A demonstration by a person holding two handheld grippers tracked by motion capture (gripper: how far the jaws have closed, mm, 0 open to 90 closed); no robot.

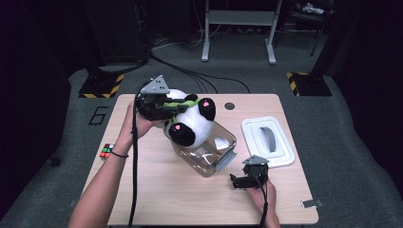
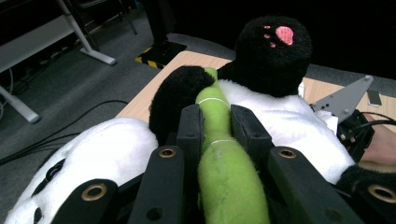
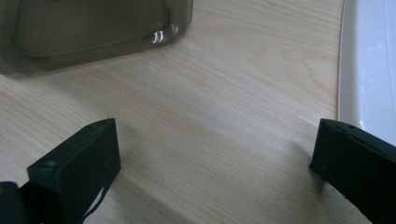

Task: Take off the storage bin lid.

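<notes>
A black-and-white panda plush (image 1: 192,121) hangs tilted over the open clear plastic box (image 1: 219,153), with its lower part reaching into the box. My left gripper (image 1: 164,107) is shut on the green bamboo stalk (image 2: 215,140) sewn to the panda's belly (image 2: 285,112); both black jaws press the stalk from either side at the gripper's tip (image 2: 217,116). My right gripper (image 1: 240,180) rests low on the wooden table (image 3: 233,93) just in front of the box's near corner (image 3: 93,28). It (image 3: 215,144) stands open with bare wood between its jaws.
The box's white lid (image 1: 268,140) lies on the table to the right, its edge (image 3: 369,70) close to my right gripper. A Rubik's cube (image 1: 107,151) sits at the table's left edge. Dark floor, cables and stand feet lie beyond the table.
</notes>
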